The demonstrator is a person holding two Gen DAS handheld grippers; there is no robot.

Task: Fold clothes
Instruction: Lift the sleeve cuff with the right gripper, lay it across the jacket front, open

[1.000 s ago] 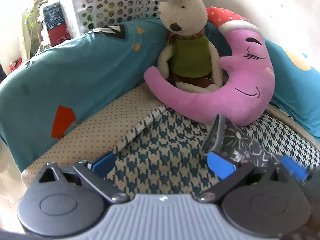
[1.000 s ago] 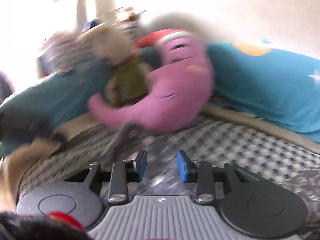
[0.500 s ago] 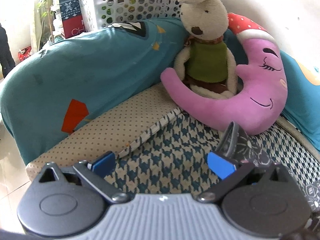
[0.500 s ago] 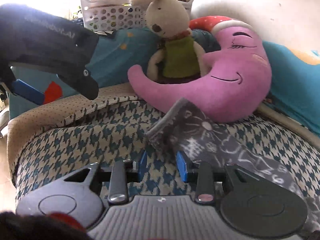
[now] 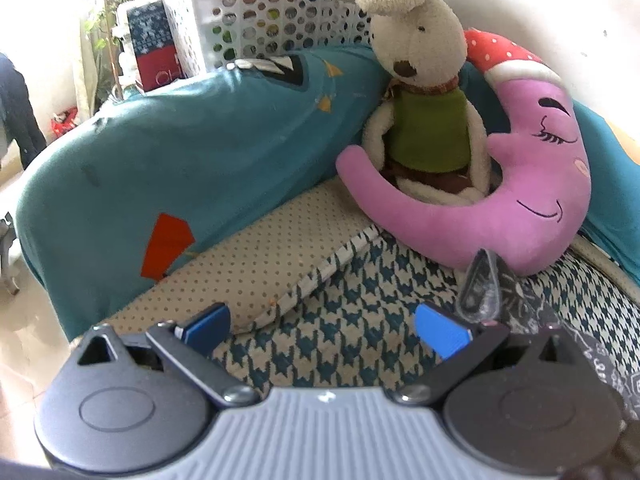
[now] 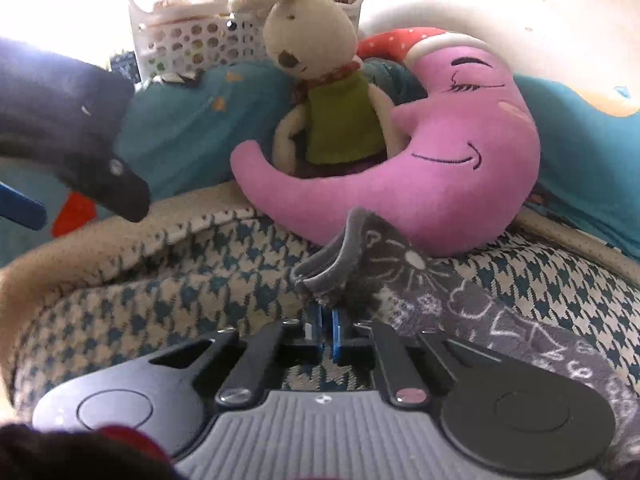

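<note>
On the houndstooth cover (image 6: pixel 168 304), just in front of the moon pillow (image 6: pixel 460 160), lay the grey garment (image 6: pixel 492 320), and you were at the opening grasp of the fold. Your right hand-held gripper (image 6: pixel 326 330) had its blue pads pressed nearly together on the garment's thick ribbed hem (image 6: pixel 336 256), which stood up bunched above the fingertips; your left hand-held gripper (image 5: pixel 324 326) hung released, jaws wide apart, over the cover with nothing between them. The next move probably called for you to take a second point on that hem with the left, then draw the cloth flat. The garment looked soft and fleecy, printed with white cat faces and doodles, and trailed off crumpled toward the right.
</note>
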